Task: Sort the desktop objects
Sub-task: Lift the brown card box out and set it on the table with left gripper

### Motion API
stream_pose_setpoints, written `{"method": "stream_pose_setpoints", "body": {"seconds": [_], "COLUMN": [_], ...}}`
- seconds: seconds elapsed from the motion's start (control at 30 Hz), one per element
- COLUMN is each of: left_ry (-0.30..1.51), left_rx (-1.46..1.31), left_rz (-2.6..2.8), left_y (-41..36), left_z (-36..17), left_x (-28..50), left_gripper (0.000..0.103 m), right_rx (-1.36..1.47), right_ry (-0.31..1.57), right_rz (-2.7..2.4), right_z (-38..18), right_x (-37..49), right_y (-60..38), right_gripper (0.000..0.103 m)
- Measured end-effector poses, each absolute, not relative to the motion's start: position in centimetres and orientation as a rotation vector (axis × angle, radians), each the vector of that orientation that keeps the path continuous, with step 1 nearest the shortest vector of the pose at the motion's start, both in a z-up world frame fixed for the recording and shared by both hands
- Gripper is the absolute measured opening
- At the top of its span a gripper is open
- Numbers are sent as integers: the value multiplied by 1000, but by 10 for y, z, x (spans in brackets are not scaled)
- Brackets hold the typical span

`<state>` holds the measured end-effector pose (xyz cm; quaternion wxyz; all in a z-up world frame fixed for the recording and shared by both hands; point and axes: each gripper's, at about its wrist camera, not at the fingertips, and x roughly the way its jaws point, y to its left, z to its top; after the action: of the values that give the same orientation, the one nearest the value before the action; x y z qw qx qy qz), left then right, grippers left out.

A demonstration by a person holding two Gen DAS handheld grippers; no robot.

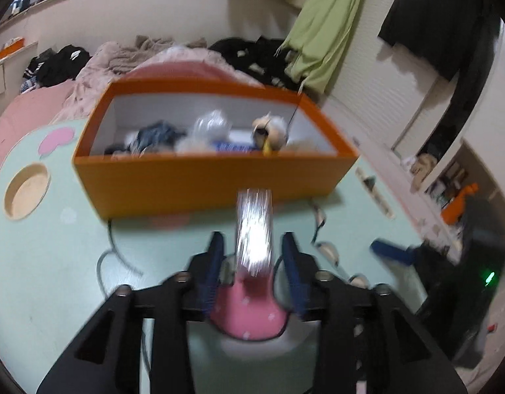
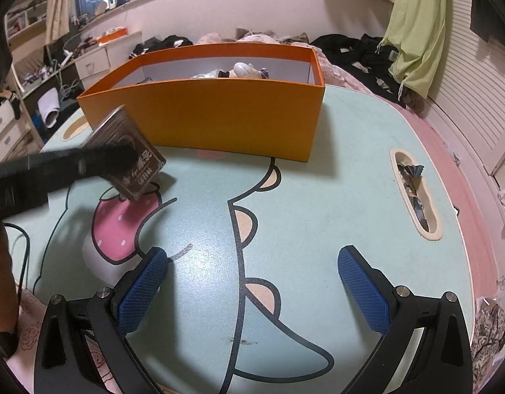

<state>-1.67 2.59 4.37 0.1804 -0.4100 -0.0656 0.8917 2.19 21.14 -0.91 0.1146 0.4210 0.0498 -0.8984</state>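
— Where was the left gripper (image 1: 254,262)?
— Near the table's (image 2: 301,197) left edge, pinching a shiny packet (image 2: 129,154) tilted above the strawberry print, just in front of the orange box (image 2: 219,121).
— And the box?
— At the far edge, toys inside.
— The right gripper (image 2: 252,282)?
— Spread wide, holding nothing, over the near edge.
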Motion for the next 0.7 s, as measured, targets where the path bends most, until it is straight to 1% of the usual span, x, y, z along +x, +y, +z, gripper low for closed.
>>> {"method": "stream_pose_setpoints", "body": {"seconds": [0.03, 0.07, 0.1, 0.13, 0.17, 0.23, 0.33, 0.37, 0.43, 0.5, 0.57, 0.7], "left_ry": [-144, -115, -84, -50, -36, -1, 37, 6, 36, 70, 59, 52], "left_rx": [-1157, -1146, -1137, -1125, -1119, -1133, -1274, -1321, -1342, -1366, -1375, -1379], "left_rz": [2549, 2578, 2613, 2649, 2660, 2666, 2656, 2633, 2683, 2709, 2715, 2720], "left_y": [25, 24, 23, 22, 22, 21, 23, 20, 18, 18, 16, 14], "left_z": [44, 45, 47, 49, 50, 46, 28, 21, 15, 12, 11, 6], "left_x": [-11, -5, 1, 11, 16, 25, 16, 11, 11, 11, 11, 12], "left_gripper": [52, 63, 70, 81, 83, 83, 83, 88, 93, 95, 103, 103], "right_rx": [1235, 1234, 1235, 1235, 1235, 1236, 1236, 1241, 1242, 1244, 1243, 1244], "right_ry": [146, 147, 147, 147, 148, 147, 150, 129, 123, 119, 120, 124], "right_rz": [-2634, -2634, -2634, -2635, -2635, -2635, -2641, -2650, -2669, -2673, -2675, -2677], "right_z": [-9, -9, -10, -10, -10, -10, -11, -12, -10, -9, -9, -10], "right_x": [22, 22, 22, 22, 22, 22, 22, 23, 22, 22, 22, 21], "right_y": [211, 211, 211, 211, 210, 210, 210, 212, 216, 218, 219, 220], "right_gripper": [103, 103, 103, 103, 103, 103, 103, 103, 103, 103, 103, 103]}}
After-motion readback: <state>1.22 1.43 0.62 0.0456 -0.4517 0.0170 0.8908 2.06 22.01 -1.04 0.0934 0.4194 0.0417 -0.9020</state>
